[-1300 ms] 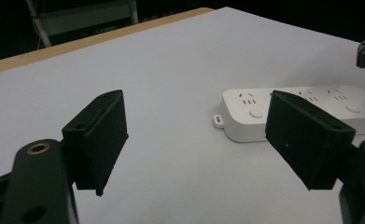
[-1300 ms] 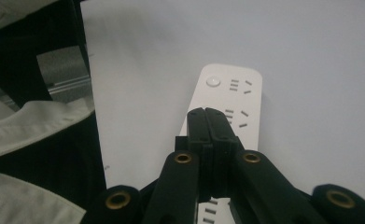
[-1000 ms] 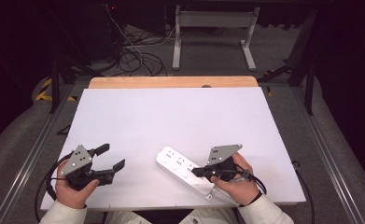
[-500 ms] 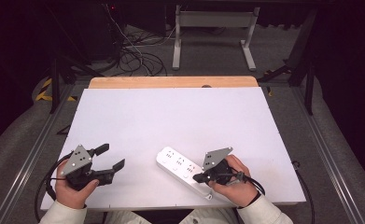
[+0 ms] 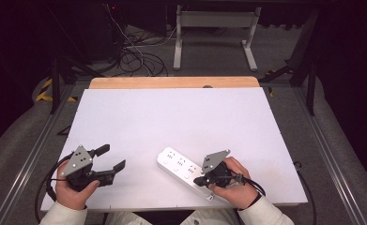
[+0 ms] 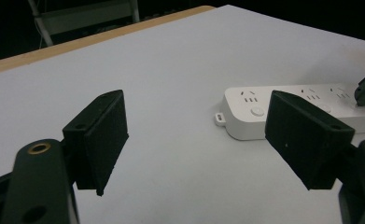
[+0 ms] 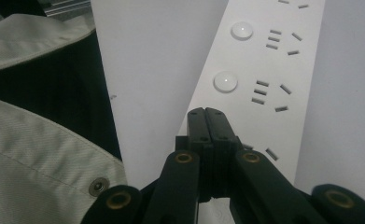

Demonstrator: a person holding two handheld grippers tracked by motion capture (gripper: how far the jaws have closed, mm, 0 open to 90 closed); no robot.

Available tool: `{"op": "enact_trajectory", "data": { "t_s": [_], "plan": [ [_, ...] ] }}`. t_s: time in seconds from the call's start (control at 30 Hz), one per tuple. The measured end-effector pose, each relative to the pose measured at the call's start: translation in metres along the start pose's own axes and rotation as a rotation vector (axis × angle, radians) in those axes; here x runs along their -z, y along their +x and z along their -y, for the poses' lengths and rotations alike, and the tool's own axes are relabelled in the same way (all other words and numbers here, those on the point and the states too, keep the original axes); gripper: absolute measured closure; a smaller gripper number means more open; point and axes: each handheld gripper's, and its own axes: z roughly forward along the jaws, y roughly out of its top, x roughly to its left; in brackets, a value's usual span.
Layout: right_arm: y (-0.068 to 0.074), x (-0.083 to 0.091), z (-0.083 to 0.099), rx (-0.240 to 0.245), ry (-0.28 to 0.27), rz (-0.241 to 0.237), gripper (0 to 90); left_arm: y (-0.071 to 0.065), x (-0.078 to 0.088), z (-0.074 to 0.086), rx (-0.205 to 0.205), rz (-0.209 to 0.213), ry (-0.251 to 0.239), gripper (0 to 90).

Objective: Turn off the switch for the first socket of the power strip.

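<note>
Item: white power strip (image 5: 185, 172), lying flat and slantwise on the white worktop (image 5: 181, 126), in the lower middle of the high view, near the front edge. In the right gripper view its round buttons (image 7: 225, 81) and socket slots run up the upper right of the frame. Item: my right gripper (image 5: 203, 180), lower right of centre in the high view, jaws pressed fully together with nothing between them, tips down on or just above the near part of the strip's top face; whether they actually touch it I cannot tell. Item: my left gripper (image 5: 110, 162), lower left of the high view, jaws spread wide and empty, well apart from the strip, which shows beyond its right jaw in the left gripper view. Step in hand, as I judge it: pressing one of the strip's buttons with the closed tips. To do it well I would keep the jaws together, centre the tips squarely on the button, and push straight down so the strip does not skid sideways. Pose: right hand (image 5: 235, 183) wraps the gripper from behind, pointing it forward and down toward the left; left hand (image 5: 73, 193) holds its gripper level, pointing toward the right, low over the worktop.
</note>
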Motion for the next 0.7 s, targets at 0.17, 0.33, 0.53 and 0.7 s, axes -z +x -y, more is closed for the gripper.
{"op": "enact_trajectory", "data": {
  "t_s": [0.17,0.33,0.53,0.7],
  "plan": [
    [0.0,-0.0006,0.0002,0.015,0.006,0.014,90.0,0.0001,0.0,0.0002,0.002,-0.002,-0.001,21.4],
    [0.0004,-0.0018,0.0004,0.013,0.007,0.014,90.0,0.0004,0.0,0.0004,0.006,-0.003,-0.001,21.4],
    [0.0002,-0.0032,0.0012,0.018,0.007,0.017,90.0,0.0007,0.0003,0.0002,0.001,-0.004,-0.001,21.4],
    [0.0009,-0.0038,0.0011,0.02,0.009,0.02,90.0,0.0006,0.0001,0.0003,0.005,-0.001,0.001,21.4]
  ]
}}
